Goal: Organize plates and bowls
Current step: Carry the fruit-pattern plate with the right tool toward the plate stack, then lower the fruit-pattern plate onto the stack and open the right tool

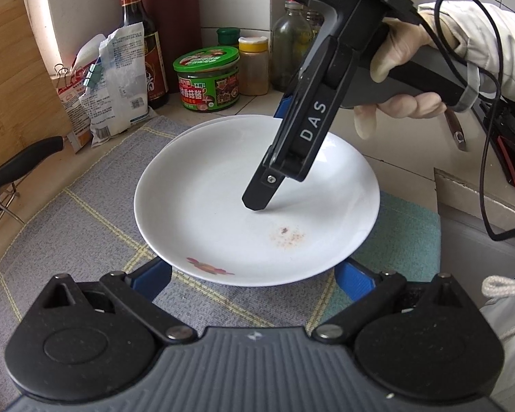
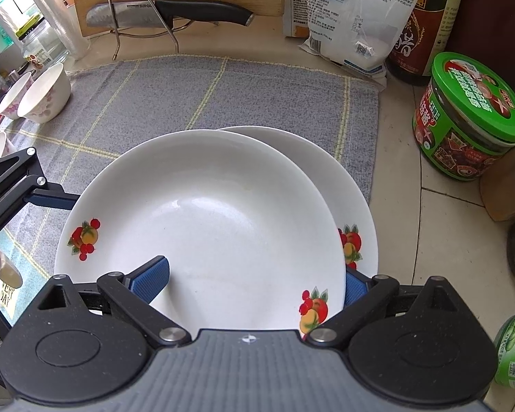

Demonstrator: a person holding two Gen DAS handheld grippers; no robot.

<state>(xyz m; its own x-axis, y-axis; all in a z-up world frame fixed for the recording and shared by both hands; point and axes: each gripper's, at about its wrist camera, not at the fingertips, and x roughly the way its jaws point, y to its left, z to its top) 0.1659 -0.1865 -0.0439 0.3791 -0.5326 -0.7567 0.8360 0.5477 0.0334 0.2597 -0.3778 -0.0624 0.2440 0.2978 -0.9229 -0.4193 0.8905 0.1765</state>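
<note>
A white plate with fruit prints (image 1: pixel 243 206) (image 2: pixel 202 219) lies on top of a second similar plate (image 1: pixel 202 125) (image 2: pixel 329 171), shifted off centre, on a grey checked mat (image 1: pixel 86 213) (image 2: pixel 189 92). My right gripper (image 2: pixel 254 279) (image 1: pixel 267 185) stands with one finger over the top plate's near rim and the other finger below it; the jaws look spread apart. My left gripper (image 1: pixel 252 278) is open, its blue fingers (image 1: pixel 154 274) below the plate's near edge. Two flowered bowls (image 2: pixel 41 96) lie tilted at the mat's left.
A green-lidded jar (image 2: pixel 470 116) (image 1: pixel 207 79), a sauce bottle (image 1: pixel 144 34), bagged goods (image 2: pixel 353 17), spice jars (image 1: pixel 254 65) and a knife on a wire stand (image 2: pixel 164 13) by a cutting board (image 1: pixel 13 79) ring the mat. A cable (image 1: pixel 487 171) trails at right.
</note>
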